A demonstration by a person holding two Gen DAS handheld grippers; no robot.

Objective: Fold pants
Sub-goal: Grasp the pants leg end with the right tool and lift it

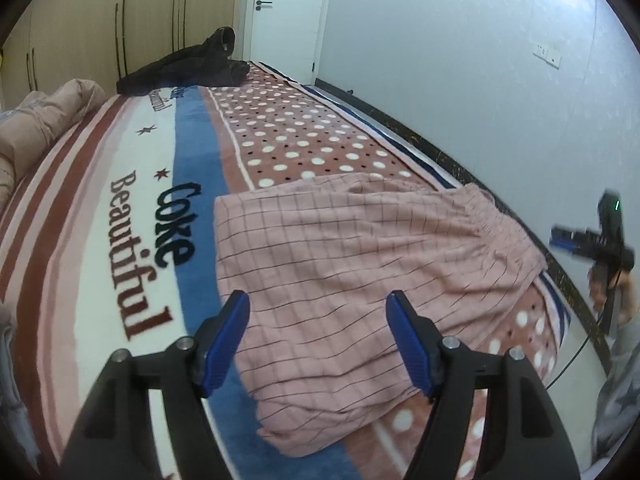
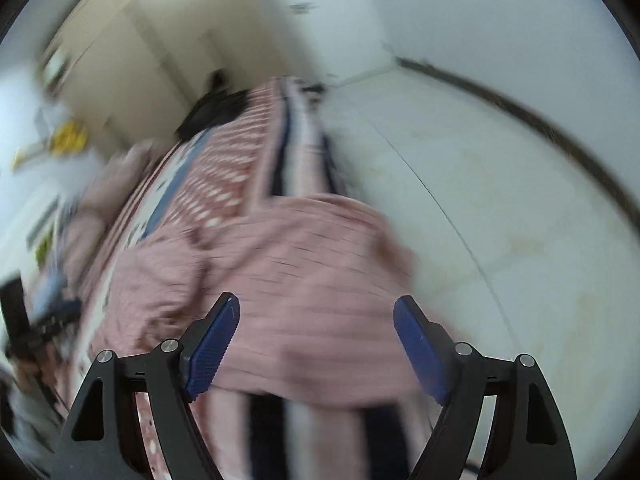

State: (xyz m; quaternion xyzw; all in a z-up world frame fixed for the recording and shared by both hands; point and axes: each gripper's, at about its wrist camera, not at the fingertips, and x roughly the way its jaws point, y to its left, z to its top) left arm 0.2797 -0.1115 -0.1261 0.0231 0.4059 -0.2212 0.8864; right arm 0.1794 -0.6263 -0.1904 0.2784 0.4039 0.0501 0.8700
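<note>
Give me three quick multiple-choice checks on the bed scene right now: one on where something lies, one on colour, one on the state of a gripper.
1. Where does the dark garment lie?
A. at the far end of the bed
B. on top of the pants
C. on the floor

2. What colour are the pants?
A. plain blue
B. pink with thin dark check lines
C. white with stars

3. How is the left gripper?
A. clamped on the pants
C. shut on nothing
B. open, holding nothing

Answers: 1 A, it sits far up the blanket near the wardrobe; 2 B, the grid shows on pink cloth; 3 B, its blue pads stand apart above the cloth.
</note>
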